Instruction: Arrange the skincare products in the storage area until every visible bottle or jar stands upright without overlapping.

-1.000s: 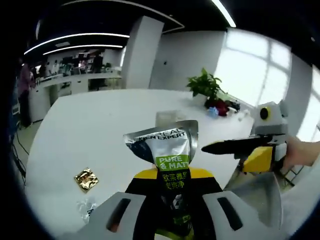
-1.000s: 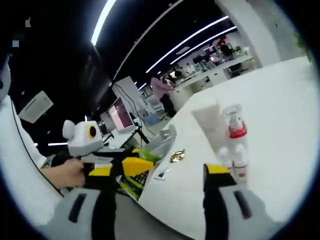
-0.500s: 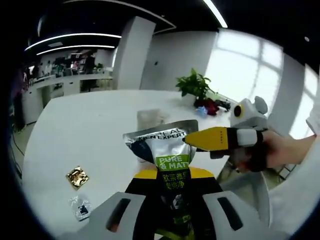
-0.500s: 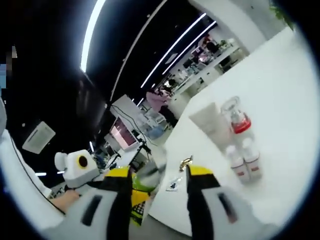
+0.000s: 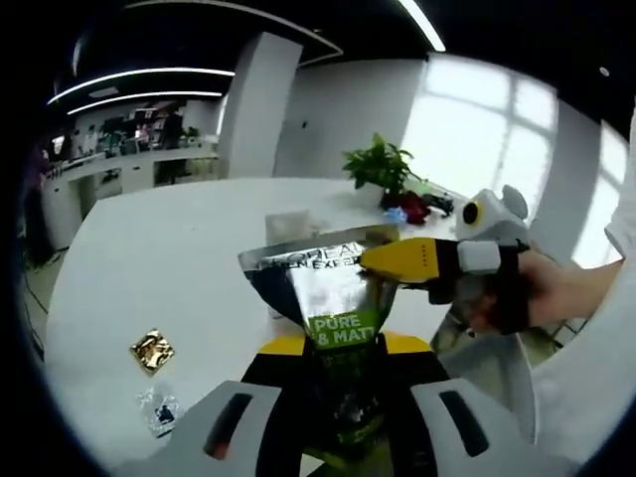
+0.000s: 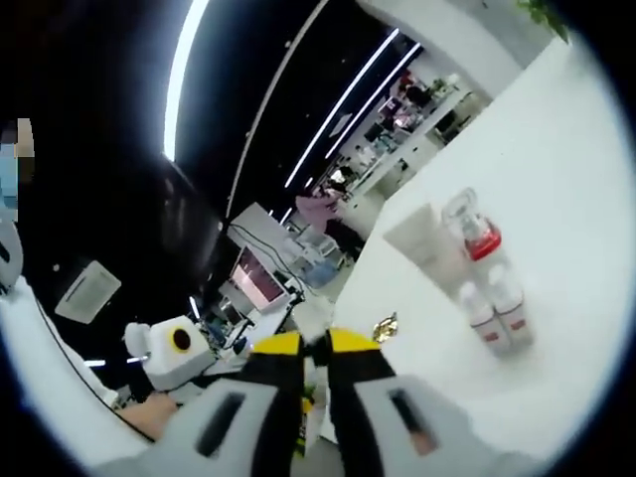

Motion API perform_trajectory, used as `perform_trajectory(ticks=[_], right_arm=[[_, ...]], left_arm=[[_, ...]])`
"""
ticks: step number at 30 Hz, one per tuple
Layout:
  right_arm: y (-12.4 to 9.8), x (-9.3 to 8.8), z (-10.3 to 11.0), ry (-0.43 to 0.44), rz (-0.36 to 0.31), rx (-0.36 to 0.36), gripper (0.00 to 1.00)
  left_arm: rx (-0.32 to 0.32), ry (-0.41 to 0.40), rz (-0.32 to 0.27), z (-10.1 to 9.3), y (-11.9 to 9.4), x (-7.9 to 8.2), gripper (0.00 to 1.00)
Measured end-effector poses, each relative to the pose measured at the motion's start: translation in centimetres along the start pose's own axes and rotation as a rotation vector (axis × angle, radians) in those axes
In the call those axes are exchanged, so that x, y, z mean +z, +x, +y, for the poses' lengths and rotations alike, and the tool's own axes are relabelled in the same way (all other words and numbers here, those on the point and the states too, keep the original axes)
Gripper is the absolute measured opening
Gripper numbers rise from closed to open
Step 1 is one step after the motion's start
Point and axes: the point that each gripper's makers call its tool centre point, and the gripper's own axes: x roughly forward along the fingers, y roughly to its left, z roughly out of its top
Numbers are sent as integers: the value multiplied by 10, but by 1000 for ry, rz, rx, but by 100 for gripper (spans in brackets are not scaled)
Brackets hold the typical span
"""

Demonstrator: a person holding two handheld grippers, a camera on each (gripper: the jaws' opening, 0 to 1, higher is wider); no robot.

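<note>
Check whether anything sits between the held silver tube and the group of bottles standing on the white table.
Nothing visible blocks it. The silver tube is clamped in the left gripper and pinched at its top by the right gripper. Bare white table lies between it and the standing bottles; a gold sachet lies off to the side.

A large white worktop (image 5: pixel 169 258) stretches into an open office. A white square column (image 5: pixel 250 117) rises behind it beside a pale wall (image 5: pixel 348 109). Bright windows (image 5: pixel 477 129) fill the far side, washed out by daylight. A green plant (image 5: pixel 380 166) stands at the worktop's far edge. The ceiling (image 5: pixel 248 30) is dark, crossed by long light strips (image 5: pixel 139 72). A white counter (image 5: pixel 129 164) with clutter runs along the back. In the right gripper view a monitor (image 6: pixel 260 278) glows among desks under more light strips (image 6: pixel 343 99)
</note>
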Motion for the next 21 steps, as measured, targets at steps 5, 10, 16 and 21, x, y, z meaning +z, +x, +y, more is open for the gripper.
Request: perform_trajectory(ticks=[5,10,16,21], right_arm=[[-2,3,5,-25,-3,17,2],[-6,9,5,-11,-20,23,1],[-11,14,-1,-19,-17,0,1],[-16,19,-1,-23,-25,4,1]], left_arm=[[-25,21,-6,-5,1,1,37],[-36,46,1,-9,2,5,50],[-47,38,3,-11,-1,5,54],[-42,19,17,-5,-6,-1,62]])
